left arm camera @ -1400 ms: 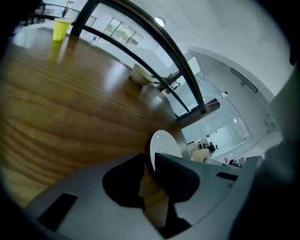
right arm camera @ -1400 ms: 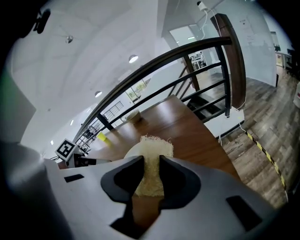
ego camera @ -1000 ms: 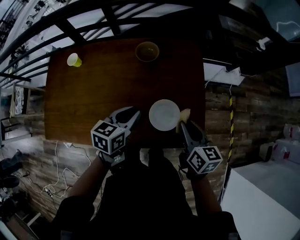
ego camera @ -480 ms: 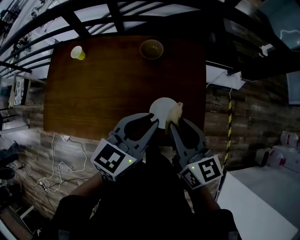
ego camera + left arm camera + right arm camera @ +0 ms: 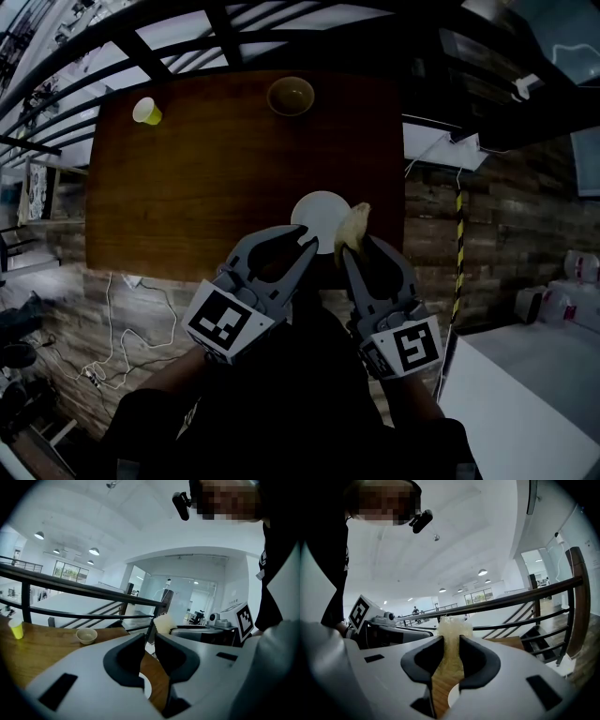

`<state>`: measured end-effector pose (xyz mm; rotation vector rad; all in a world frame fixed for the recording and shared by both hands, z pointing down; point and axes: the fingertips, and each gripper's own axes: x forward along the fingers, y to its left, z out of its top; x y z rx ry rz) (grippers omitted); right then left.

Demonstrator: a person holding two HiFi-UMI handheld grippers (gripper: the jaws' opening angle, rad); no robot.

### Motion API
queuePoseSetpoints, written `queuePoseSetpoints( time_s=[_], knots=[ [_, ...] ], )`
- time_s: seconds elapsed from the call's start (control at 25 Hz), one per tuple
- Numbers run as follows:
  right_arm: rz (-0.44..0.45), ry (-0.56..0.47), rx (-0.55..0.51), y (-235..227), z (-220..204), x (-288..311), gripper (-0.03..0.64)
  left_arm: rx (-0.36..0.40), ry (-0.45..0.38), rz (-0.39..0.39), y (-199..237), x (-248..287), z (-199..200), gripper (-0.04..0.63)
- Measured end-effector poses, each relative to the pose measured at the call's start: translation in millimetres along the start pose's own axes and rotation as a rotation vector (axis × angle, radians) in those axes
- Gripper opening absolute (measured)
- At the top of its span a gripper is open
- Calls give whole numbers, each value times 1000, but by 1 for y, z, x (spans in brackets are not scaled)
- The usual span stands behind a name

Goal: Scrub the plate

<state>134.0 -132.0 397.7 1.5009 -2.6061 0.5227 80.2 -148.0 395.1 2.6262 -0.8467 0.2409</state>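
Right claw (image 5: pixel 352 251) clamped on the pale scrubber (image 5: pixel 353 227), up by the right rim of the white plate (image 5: pixel 317 212) near the table (image 5: pixel 206 169) front edge. Left claw (image 5: pixel 304 247) slightly parted, empty.

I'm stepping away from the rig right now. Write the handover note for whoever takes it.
Left gripper: jaws a narrow gap apart, nothing between them, held beside the right one.
Right gripper: shut on the pale yellow scrubber.
White plate: flat on the wooden table, near its front edge, with nothing gripping it. In the head view the scrubber overlaps its right rim; I cannot tell if they touch.
Done: scrubber picked up.
Left: scrub the plate. The left gripper could probably steady the rim.
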Motion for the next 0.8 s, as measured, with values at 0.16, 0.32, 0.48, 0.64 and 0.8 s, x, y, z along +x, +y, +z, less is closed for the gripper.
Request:
queuePoseSetpoints(
  time_s=[0.16,0.32,0.48,0.64,0.8],
  knots=[
    [-5,-11,-5,-4,1,-7,114,-6,-3,-3,-7,6,-2,77],
    [-11,-9,-10,-8,1,-9,114,4,10,-8,-11,9,-2,77],
    [-17,-22,-1,-11,-1,-8,114,16,0,-3,-10,10,-2,77],
    [-22,-25,-14,-10,-1,-9,114,15,3,-2,-10,7,-3,77],
    [-23,-10,-15,-8,-3,-8,114,17,24,-6,-10,4,-7,77]
  ],
)
